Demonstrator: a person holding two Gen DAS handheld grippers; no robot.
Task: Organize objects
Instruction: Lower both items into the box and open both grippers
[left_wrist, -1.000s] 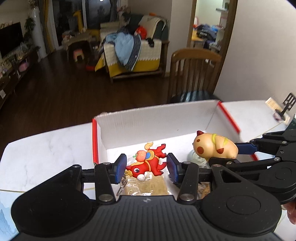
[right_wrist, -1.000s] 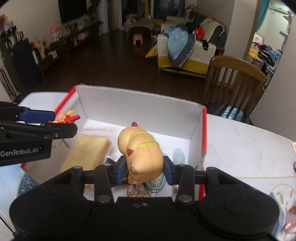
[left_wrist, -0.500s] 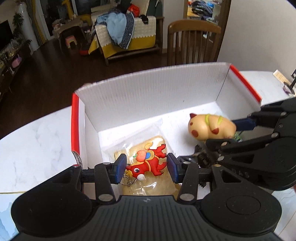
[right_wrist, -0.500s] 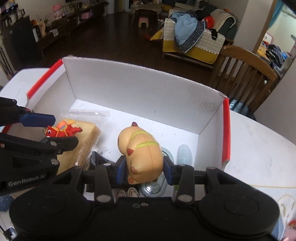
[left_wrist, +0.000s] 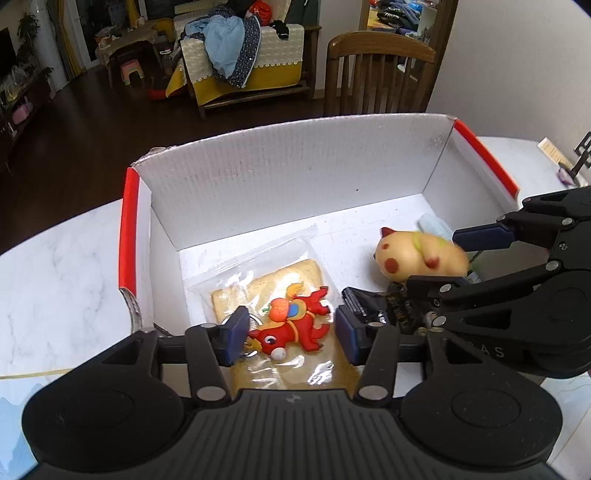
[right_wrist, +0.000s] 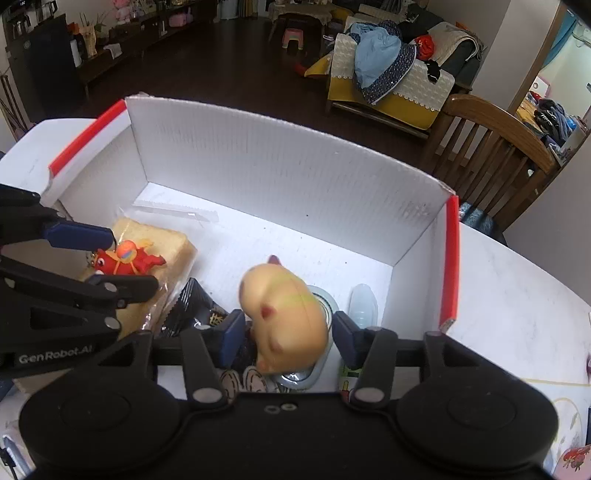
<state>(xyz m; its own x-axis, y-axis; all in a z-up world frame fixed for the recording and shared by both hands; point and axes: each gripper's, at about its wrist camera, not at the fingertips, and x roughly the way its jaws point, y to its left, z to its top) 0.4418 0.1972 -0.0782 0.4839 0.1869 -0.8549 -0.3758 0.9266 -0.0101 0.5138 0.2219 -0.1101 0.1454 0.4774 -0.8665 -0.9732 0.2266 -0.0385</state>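
With both of my claws lowered inside the white box (left_wrist: 295, 173), my left claw (left_wrist: 291, 332) and right claw (right_wrist: 288, 332) were opening, freeing the red keychain (left_wrist: 291, 325) onto the bagged bread (left_wrist: 266, 284) and the yellow toy (right_wrist: 284, 306) over the clutter.

Legible markings:

1. "GenRobot.AI", white lettering on the black housing of the left tongs (right_wrist: 98, 266), located at 9 o'clock in the right wrist view.
2. Letters reading "AS", faint and embossed, on the black housing of the right tongs (left_wrist: 448, 264), at 3 o'clock in the left wrist view. The preceding characters cannot be read.
3. Gold print on a black packet (left_wrist: 384, 308) in the box. Too small to read.
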